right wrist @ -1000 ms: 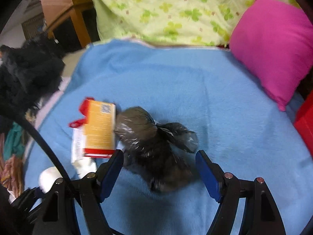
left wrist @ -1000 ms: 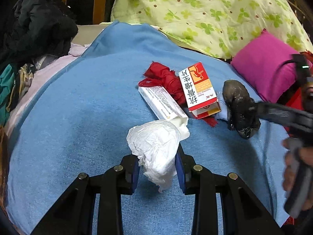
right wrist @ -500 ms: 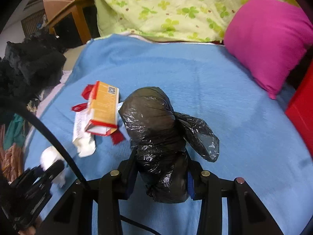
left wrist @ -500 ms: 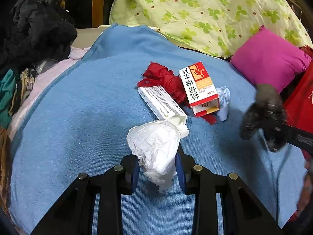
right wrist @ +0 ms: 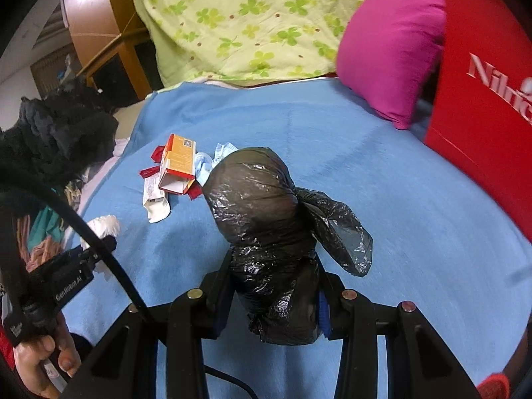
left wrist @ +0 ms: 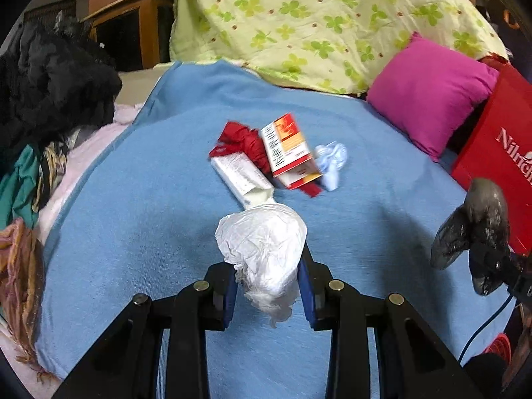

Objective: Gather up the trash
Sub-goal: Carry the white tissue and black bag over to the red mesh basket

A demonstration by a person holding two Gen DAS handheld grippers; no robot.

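Note:
My left gripper (left wrist: 267, 291) is shut on a crumpled white tissue (left wrist: 262, 249) and holds it above the blue blanket (left wrist: 139, 199). My right gripper (right wrist: 272, 294) is shut on a knotted black plastic bag (right wrist: 262, 219), lifted off the blanket; the bag also shows at the right of the left wrist view (left wrist: 475, 236). On the blanket lie a red-and-orange carton (left wrist: 289, 149), a white tube box (left wrist: 241, 176), a red wrapper (left wrist: 242, 139) and a crumpled pale blue mask (left wrist: 331, 163). A red paper bag (right wrist: 485, 89) stands at the right.
A magenta pillow (left wrist: 432, 89) lies at the back right beside the red bag. A green clover quilt (left wrist: 316, 16) is heaped behind. Dark clothes (left wrist: 50, 83) are piled at the left edge, with a wooden bed frame (left wrist: 126, 16) beyond.
My right gripper shut on the black bag, lifted it and carried it right, toward the red paper bag. My left gripper kept hold of the tissue and rose slightly.

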